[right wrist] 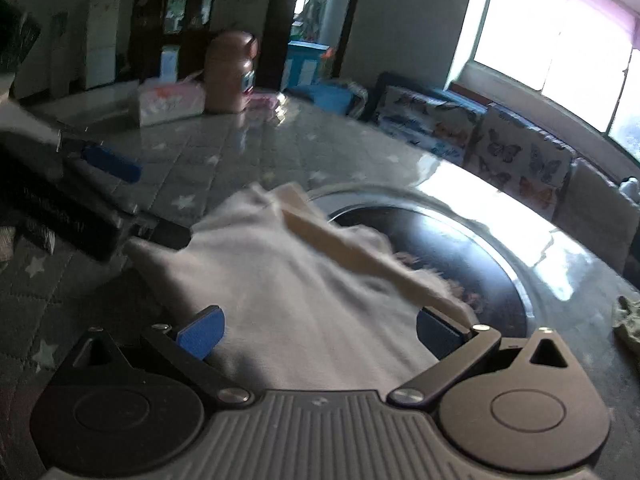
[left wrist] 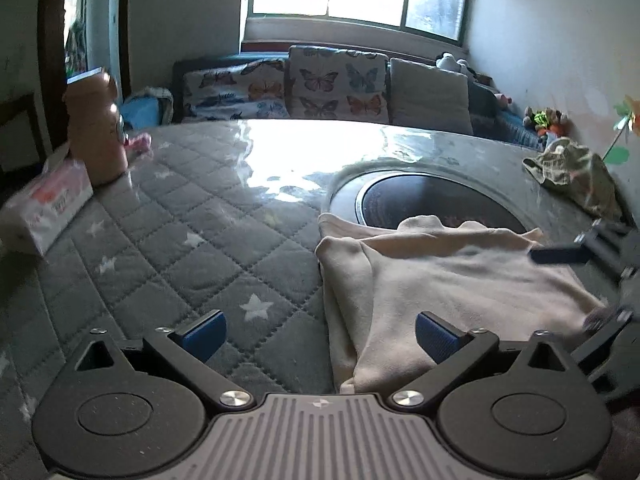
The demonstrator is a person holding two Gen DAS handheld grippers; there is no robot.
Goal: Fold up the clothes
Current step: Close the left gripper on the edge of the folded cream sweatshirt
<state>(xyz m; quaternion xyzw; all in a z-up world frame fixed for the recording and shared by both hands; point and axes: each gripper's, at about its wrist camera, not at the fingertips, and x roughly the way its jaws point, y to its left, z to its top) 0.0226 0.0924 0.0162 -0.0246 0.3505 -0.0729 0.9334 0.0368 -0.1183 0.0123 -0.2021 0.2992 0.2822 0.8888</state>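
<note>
Cream fabric: we see the garment (left wrist: 440, 280) lying folded at centre right of the left wrist view, on a quilted star-print table cover (left wrist: 180, 248), its far edge overlapping a dark round inset (left wrist: 420, 196). Our left gripper (left wrist: 320, 338) and right gripper (right wrist: 318, 334) both gape wide, holding nothing. At upper left stand a pink bottle (left wrist: 96, 136) and tissue pack (left wrist: 44, 204); a camouflage cloth (left wrist: 576, 176) lies right.
</note>
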